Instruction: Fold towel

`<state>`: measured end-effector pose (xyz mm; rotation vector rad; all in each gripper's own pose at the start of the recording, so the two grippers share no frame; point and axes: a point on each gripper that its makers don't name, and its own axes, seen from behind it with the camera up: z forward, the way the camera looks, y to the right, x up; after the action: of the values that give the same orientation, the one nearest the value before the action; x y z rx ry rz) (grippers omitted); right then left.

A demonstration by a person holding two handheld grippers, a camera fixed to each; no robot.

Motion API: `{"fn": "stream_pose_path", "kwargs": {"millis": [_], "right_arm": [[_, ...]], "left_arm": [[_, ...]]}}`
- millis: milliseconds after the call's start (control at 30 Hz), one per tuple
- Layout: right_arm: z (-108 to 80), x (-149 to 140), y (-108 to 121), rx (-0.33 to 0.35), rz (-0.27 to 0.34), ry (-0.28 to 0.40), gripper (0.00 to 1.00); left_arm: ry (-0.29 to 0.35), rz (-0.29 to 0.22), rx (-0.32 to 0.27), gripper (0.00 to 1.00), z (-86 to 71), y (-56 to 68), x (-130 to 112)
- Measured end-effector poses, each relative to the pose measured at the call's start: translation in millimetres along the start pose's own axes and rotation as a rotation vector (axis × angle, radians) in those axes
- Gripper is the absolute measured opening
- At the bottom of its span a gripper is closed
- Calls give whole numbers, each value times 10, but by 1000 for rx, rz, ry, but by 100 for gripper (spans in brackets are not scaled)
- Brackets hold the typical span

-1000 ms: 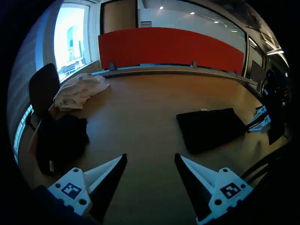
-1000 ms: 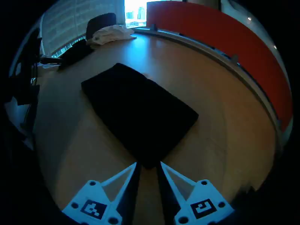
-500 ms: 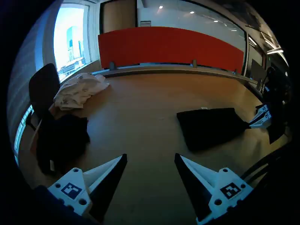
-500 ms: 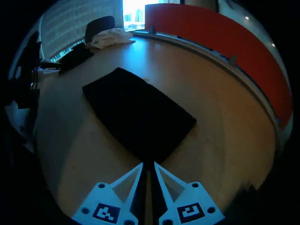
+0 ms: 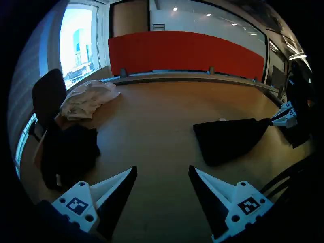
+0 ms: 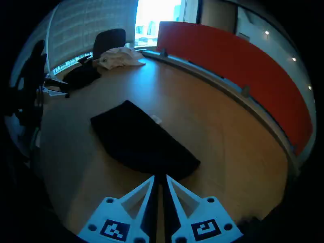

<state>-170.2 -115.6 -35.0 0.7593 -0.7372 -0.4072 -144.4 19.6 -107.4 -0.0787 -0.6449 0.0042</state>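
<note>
The right gripper (image 6: 160, 180) is pinching the near corner of the black towel (image 6: 133, 139), whose rest is lying on the wooden table (image 6: 227, 137). A white cloth heap (image 6: 119, 57) is sitting at the table's far corner.

Left gripper (image 5: 162, 168): two white wedge-shaped fingers (image 5: 103, 189), inner faces black. Each base carries a square black-and-white marker (image 5: 77, 205), at 7 and 5 o'clock, ringed by small round holes (image 5: 82, 184). Right gripper (image 6: 160, 177): same build and markings.
</note>
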Motion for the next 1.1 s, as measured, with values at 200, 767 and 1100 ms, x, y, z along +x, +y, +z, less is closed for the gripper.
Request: {"fn": "stream_pose_path", "kwargs": {"millis": [200, 767, 1100], "right_arm": [[-26, 229, -30, 10, -36, 25, 6], [-17, 611, -84, 31, -122, 59, 5], [66, 843, -126, 59, -182, 64, 6]], "left_arm": [[2, 0, 0, 94, -6, -4, 12], [15, -9, -4, 94, -13, -1, 72], [24, -17, -7, 94, -16, 2, 91]]}}
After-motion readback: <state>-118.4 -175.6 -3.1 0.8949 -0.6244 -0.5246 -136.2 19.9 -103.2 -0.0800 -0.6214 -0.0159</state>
